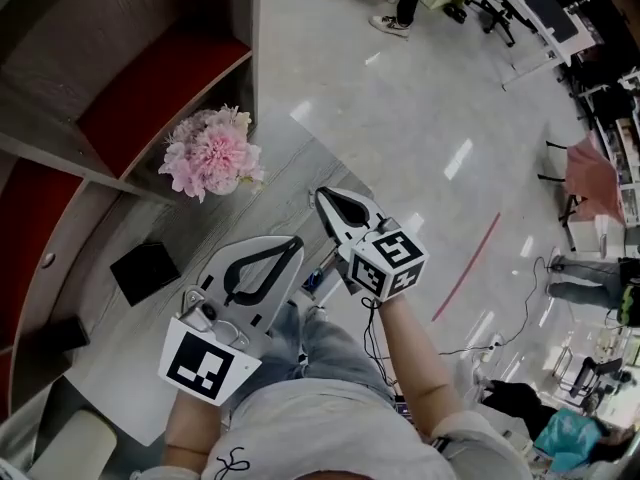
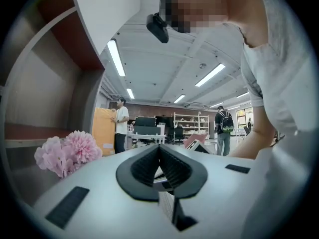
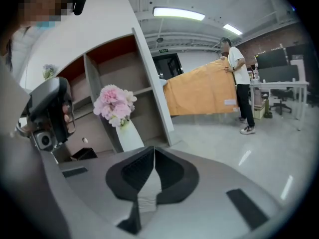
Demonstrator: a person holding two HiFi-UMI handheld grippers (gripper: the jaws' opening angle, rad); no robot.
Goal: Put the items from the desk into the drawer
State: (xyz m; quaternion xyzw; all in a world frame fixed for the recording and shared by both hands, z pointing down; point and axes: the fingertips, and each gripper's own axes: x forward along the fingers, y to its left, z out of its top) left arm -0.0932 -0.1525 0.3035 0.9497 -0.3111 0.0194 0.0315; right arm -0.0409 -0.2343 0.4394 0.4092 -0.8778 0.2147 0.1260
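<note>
In the head view both grippers are held up in front of me over the near edge of the grey wooden desk (image 1: 200,230). My left gripper (image 1: 290,244) is shut, its dark pads meeting with nothing between them, as the left gripper view shows too (image 2: 159,146). My right gripper (image 1: 326,197) is shut and empty as well (image 3: 153,149). A black square box (image 1: 145,271) lies on the desk left of the left gripper. A bunch of pink flowers (image 1: 211,152) in a white vase (image 3: 128,136) stands further back. I cannot make out a drawer.
A shelf unit with red-lined compartments (image 1: 150,83) rises along the desk's left side. A dark object (image 1: 60,335) sits at its foot. Shiny open floor (image 1: 420,118) lies to the right. A person (image 3: 238,78) carries a large orange board (image 3: 199,91) far off.
</note>
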